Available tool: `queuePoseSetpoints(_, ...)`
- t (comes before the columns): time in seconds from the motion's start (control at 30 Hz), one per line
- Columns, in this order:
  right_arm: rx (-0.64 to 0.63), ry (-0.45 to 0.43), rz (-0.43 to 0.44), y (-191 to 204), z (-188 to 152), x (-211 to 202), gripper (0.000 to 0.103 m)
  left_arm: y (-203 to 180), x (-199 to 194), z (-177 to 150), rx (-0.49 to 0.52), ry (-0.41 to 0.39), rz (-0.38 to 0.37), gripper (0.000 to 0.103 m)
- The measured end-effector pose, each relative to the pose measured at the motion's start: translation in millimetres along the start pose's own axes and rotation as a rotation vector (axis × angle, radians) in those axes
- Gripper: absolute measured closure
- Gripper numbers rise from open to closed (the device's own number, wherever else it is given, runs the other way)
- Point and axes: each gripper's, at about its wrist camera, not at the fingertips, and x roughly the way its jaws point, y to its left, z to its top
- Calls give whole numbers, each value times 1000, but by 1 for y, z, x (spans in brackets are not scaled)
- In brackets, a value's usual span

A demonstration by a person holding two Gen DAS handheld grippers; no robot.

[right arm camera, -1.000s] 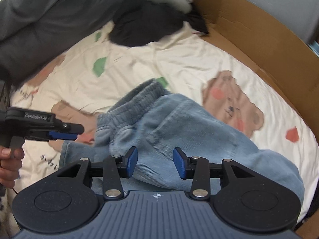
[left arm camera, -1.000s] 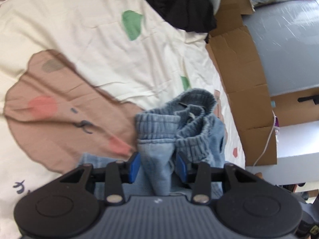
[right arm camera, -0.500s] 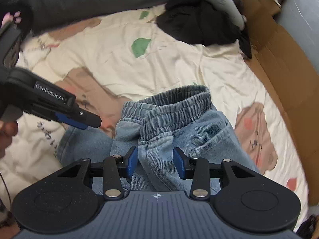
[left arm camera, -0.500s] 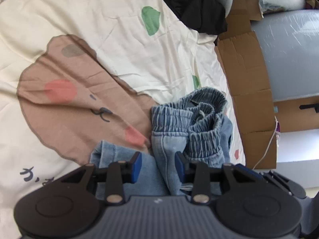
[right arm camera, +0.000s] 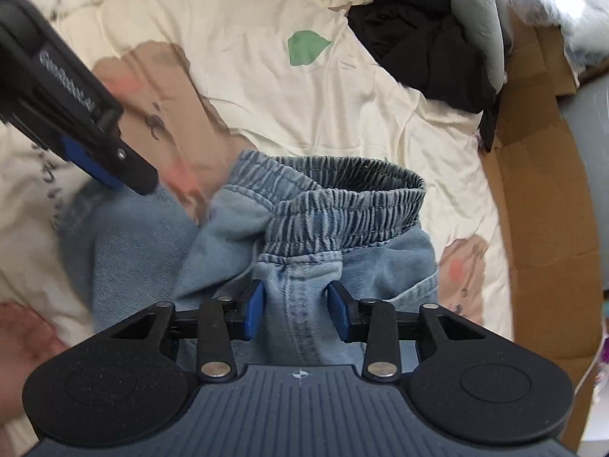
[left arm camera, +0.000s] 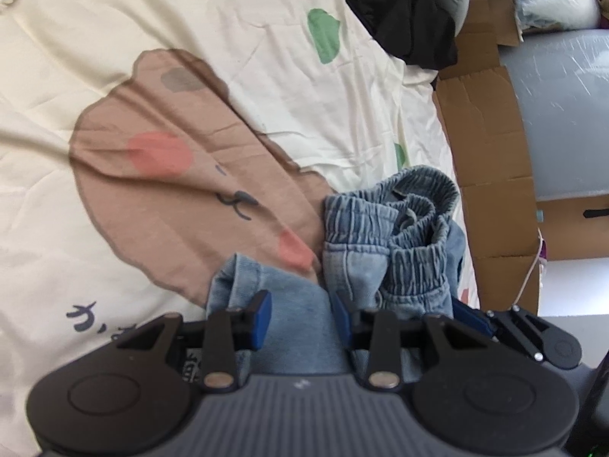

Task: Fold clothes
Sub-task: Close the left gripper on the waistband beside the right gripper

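Light blue denim pants (left arm camera: 384, 228) with an elastic waistband lie bunched on the cream bear-print bed sheet (left arm camera: 190, 76). My left gripper (left arm camera: 300, 314) is open, its blue pads either side of a denim leg fold. My right gripper (right arm camera: 297, 308) is open too, its pads astride the seam just below the waistband (right arm camera: 342, 205) of the pants (right arm camera: 160, 236). The left gripper also shows in the right wrist view (right arm camera: 95, 152), above the pants' left part. The right gripper's fingers (left arm camera: 495, 320) show at the lower right of the left wrist view.
A black garment (right arm camera: 418, 49) and a grey one (right arm camera: 479, 30) lie at the far side of the bed. Brown cardboard (left arm camera: 491, 144) lines the bed's right edge, with a grey surface (left arm camera: 567, 95) beyond it.
Both grippers have moved closer over the pants. The left gripper's jaws have spread wider around the leg fold. The waistband is now spread open in front of the right gripper.
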Motion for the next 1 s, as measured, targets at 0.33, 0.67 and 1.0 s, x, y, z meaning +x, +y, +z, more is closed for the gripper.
queuePoseSetpoints(0.33,-87,-38,-34,-20,-7,-12,91,-9,11,-3,16,20,-32,66)
queuePoseSetpoints(0.67,46,-34,-99,-85,-12,-13,91,-16,32,-4,17,16,-68,72)
queuePoseSetpoints(1.0,99,-26,-89,-94,-21,-10,91,-11,52,12,-52,-9,-109,70)
